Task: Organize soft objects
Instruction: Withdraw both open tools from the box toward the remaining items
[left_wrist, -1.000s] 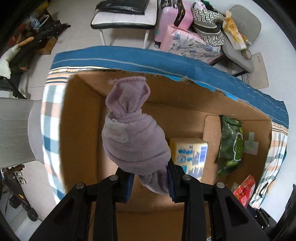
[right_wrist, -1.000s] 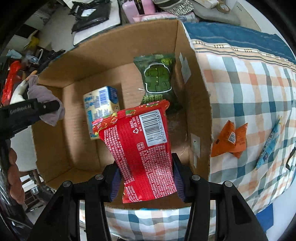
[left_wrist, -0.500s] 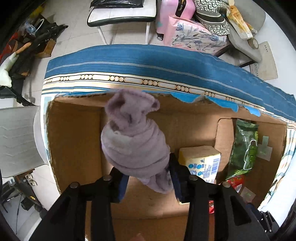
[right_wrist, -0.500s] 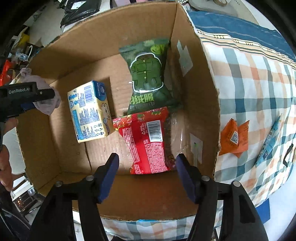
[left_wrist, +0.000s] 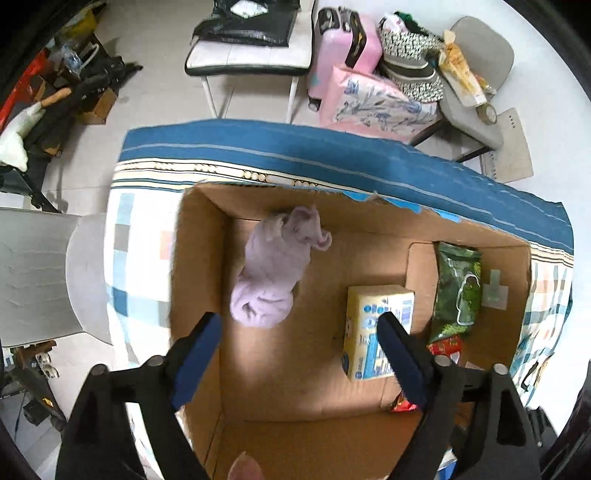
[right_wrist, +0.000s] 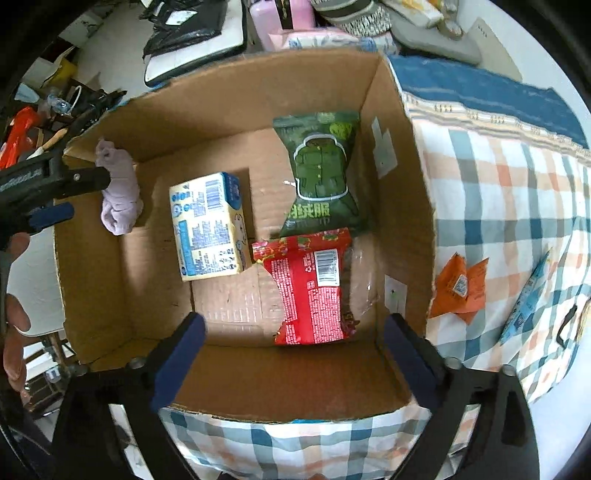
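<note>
Both sets of jaws are spread wide and hold nothing. My left gripper (left_wrist: 299, 332) hangs over the left part of the cardboard box (left_wrist: 380, 221), pointing down into it, its blue-padded fingers (left_wrist: 197, 343) well apart. From the right wrist view I see that same left gripper (right_wrist: 79, 194) reaching in over the box's left wall, with the person's bare hand (right_wrist: 14, 306) behind it at the frame edge. The purple sock bundle (left_wrist: 275, 269) lies loose on the box floor near the far-left corner, just ahead of the left fingers and clear of them.

My right gripper (right_wrist: 291, 339) hovers above the near wall of the box, angled down, fingers parted on either side of the red snack packet (right_wrist: 314, 288). That packet lies flat on the floor by the right wall, its top edge touching the green packet (right_wrist: 321, 173) beyond it. The yellow and blue tissue pack (right_wrist: 208, 225) sits mid-floor, between sock and packets. Out on the checked cloth (right_wrist: 498, 192), an orange sachet (right_wrist: 460, 288) and a blue sachet (right_wrist: 528, 299) lie beside the box.
</note>
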